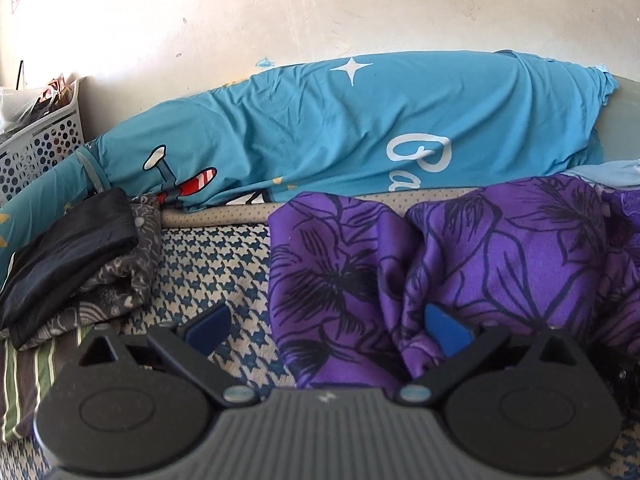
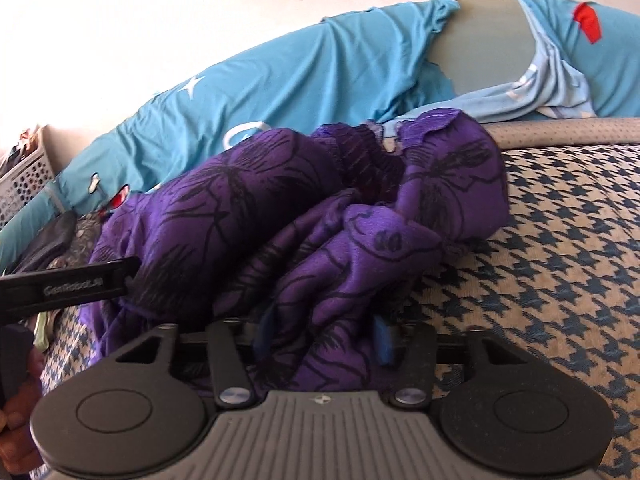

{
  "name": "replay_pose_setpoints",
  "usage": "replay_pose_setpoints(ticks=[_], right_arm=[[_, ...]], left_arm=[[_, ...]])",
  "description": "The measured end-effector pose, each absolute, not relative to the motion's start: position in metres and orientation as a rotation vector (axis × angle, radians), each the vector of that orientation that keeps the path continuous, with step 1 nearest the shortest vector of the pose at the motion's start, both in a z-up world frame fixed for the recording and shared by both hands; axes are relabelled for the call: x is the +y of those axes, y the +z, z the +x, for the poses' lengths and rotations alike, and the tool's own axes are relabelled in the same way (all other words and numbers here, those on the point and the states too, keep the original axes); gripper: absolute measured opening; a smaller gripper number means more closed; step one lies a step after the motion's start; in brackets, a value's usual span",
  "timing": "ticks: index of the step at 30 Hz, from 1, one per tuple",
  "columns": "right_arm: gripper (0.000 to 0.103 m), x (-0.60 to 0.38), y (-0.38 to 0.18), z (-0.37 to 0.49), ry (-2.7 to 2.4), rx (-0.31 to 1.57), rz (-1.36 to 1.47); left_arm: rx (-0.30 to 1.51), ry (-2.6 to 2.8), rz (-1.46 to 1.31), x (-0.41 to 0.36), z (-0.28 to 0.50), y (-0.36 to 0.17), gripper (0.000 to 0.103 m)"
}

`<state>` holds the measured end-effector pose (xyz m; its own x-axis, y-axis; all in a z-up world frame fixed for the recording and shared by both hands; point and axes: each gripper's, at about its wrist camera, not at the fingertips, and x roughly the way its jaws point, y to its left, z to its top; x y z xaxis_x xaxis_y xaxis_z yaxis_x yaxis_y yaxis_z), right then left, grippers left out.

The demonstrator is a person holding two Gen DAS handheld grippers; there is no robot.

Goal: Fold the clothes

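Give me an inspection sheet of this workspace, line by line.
Surface: houndstooth mat, largely bare on the right.
Job's things: purple floral garment, bunched and unfolded.
Clutter: folded dark clothes stack at left; blue printed bedding along the wall.
Grippers: left gripper open, garment edge between its fingers; right gripper closed on a fold of the garment.
Cables: nothing seen.
Surroundings: cream wall; perforated white basket far left.
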<state>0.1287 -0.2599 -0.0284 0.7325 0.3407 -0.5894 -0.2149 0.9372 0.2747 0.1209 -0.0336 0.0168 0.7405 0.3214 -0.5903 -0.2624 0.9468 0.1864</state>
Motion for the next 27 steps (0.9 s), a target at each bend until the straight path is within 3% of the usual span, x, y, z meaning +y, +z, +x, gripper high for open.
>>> replay_pose_setpoints(ticks=[2, 5, 7, 9, 10, 15, 27], right_arm=[[0.084, -0.260, -0.030, 0.129, 0.268, 0.689, 0.180], [0.087, -0.265, -0.035, 0.129, 0.266, 0.708, 0.244], [0.082, -0.267, -0.037, 0.129, 0.280, 0.706, 0.274], [0.062, -0.264, -0.036, 0.127, 0.309, 0.697, 0.265], [0.061, -0.263, -0.036, 0.126, 0.318, 0.692, 0.266], [0.035, -0.264, -0.031, 0.124, 0.350, 0.670, 0.282], [0.026, -0.287, 0.009, 0.107, 0.313, 0.561, 0.298]], left_arm=[[0.661, 0.309, 0.089, -0.034, 0.120, 0.017, 0.103], [0.672, 0.304, 0.081, -0.035, 0.121, 0.017, 0.103], [0.674, 0.304, 0.077, -0.035, 0.122, 0.017, 0.103], [0.676, 0.304, 0.074, -0.035, 0.122, 0.016, 0.103], [0.677, 0.304, 0.072, -0.035, 0.122, 0.016, 0.103], [0.683, 0.307, 0.068, -0.037, 0.122, 0.018, 0.103], [0.645, 0.308, 0.068, -0.046, 0.108, 0.045, 0.103]])
